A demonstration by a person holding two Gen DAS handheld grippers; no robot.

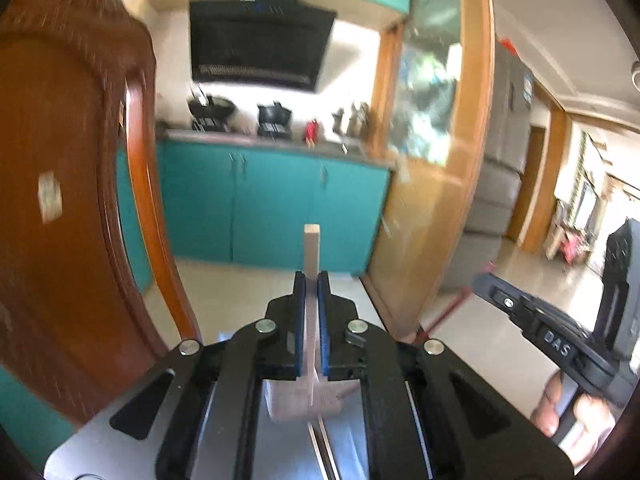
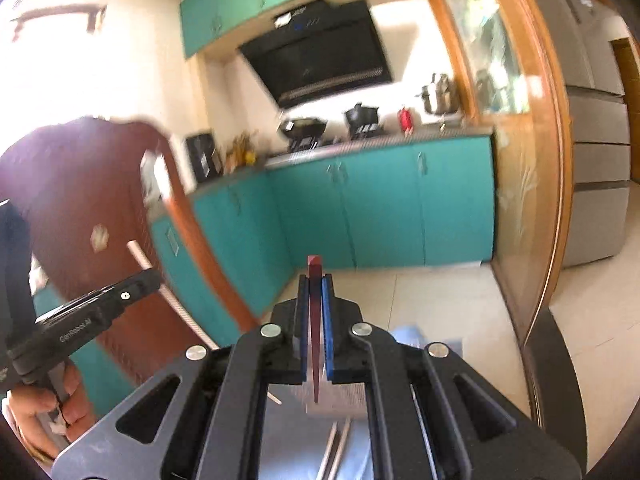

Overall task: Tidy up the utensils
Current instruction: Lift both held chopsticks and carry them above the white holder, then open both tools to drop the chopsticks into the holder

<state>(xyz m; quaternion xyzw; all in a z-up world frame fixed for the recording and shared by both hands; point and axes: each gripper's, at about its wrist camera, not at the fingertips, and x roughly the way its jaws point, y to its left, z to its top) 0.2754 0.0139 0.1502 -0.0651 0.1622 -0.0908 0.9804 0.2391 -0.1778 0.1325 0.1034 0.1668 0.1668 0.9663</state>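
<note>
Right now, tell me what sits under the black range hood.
Under the range hood a black wok and a black pot stand on the stove, on the counter. The burners themselves are covered by the cookware and blurred.

Right wrist view. Right tool at lower centre, blue pads closed on a dark red chopstick that runs lengthwise between them, its squared end sticking out past the tips toward the teal cabinets. Below the tool, blurred: two pale chopsticks lying side by side on a light blue surface. Left tool enters at the left edge, hand wrapped on its grip; a whitish chopstick projects beyond its tip, in front of a brown wooden chair back. Upper centre: black range hood. Pots on the worktop at centre right. Frame motion-blurred throughout.
</note>
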